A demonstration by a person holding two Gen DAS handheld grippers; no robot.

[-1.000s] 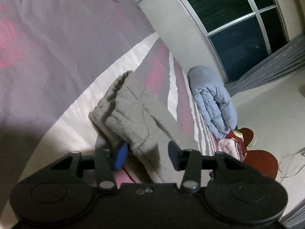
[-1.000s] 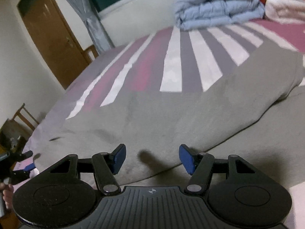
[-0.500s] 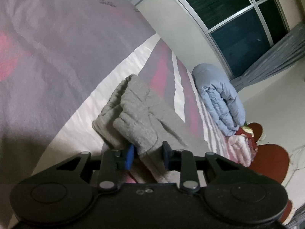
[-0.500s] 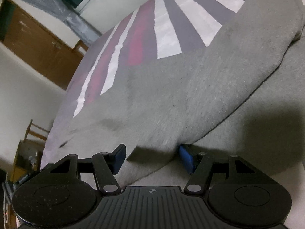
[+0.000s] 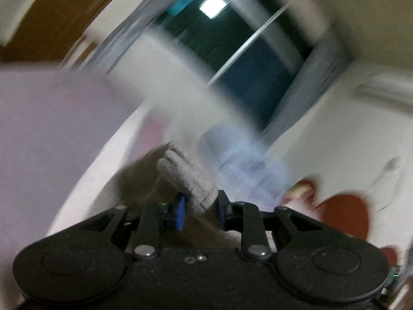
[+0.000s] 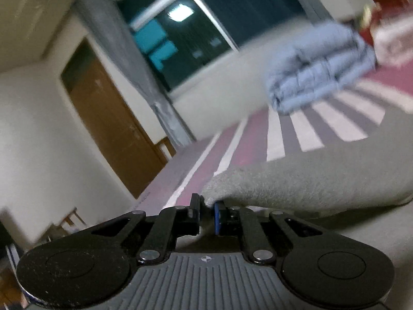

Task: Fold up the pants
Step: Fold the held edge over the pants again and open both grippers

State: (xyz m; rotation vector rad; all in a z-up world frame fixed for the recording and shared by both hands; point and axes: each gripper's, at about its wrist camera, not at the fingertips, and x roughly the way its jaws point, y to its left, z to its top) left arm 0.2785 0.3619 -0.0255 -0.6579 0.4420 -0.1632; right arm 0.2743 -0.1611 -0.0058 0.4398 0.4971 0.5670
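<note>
The grey pants (image 6: 309, 183) lie on a bed with a striped pink, grey and white cover (image 6: 296, 134). My left gripper (image 5: 201, 208) is shut on a bunched cuff end of the pants (image 5: 187, 178) and holds it raised off the bed; this view is blurred by motion. My right gripper (image 6: 206, 215) is shut on an edge of the pants, and the grey cloth drapes away to the right from its blue pads.
A folded light-blue duvet (image 6: 320, 64) lies at the far end of the bed, with red and pink bedding (image 6: 387, 20) beside it. A dark window (image 6: 206, 23) with grey curtains and a brown door (image 6: 113, 118) are behind. A wooden chair (image 6: 69, 219) stands at left.
Both grippers have closed on the pants and lifted. The left went from open around the cuffs to shut and raised; the right closed on the cloth edge and tilted upward.
</note>
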